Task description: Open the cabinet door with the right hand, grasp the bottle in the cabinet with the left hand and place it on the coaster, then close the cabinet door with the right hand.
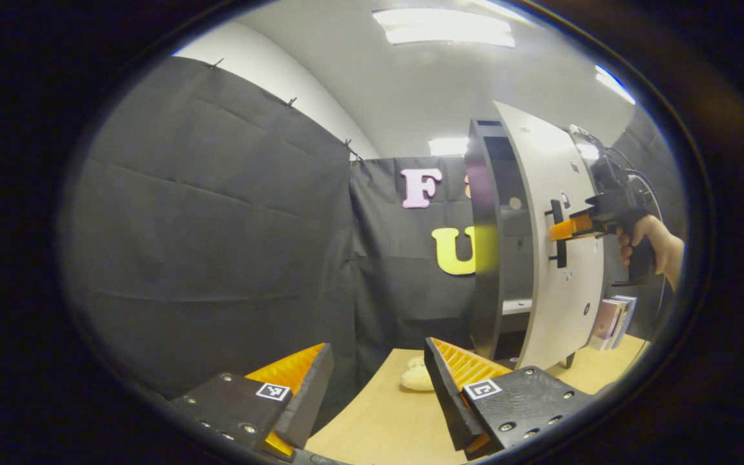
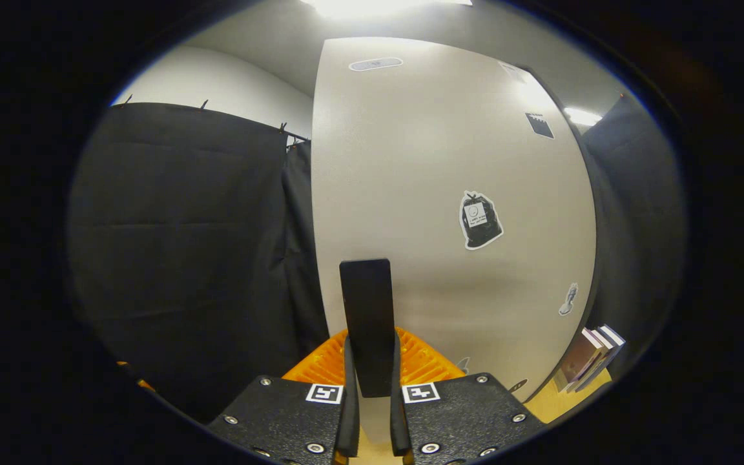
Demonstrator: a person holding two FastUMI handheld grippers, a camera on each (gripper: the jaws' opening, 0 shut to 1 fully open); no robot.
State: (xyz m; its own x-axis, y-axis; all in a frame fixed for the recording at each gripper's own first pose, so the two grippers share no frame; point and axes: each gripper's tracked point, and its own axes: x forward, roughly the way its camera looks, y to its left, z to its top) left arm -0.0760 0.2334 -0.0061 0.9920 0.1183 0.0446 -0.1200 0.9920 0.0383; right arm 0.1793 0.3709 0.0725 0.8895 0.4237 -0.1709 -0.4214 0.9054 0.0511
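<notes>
The cabinet (image 1: 485, 232) stands on the wooden table with its pale door (image 1: 559, 245) swung partly open. In the left gripper view a hand holds my right gripper (image 1: 556, 232), its orange fingers closed on the door's black handle (image 1: 561, 234). The right gripper view shows the same grip close up: my right gripper (image 2: 370, 361) is shut on the black handle (image 2: 367, 316), against the door (image 2: 449, 194). My left gripper (image 1: 378, 374) hangs open over the table's near edge, left of the cabinet, with nothing between its fingers. I cannot make out the bottle inside the cabinet's dark interior.
A pale round object (image 1: 418, 378) lies on the wooden table (image 1: 385, 420) in front of my left gripper. Some books (image 1: 612, 321) lean at the cabinet's right side, seen also as books (image 2: 590, 358) in the right gripper view. Black cloth walls the booth.
</notes>
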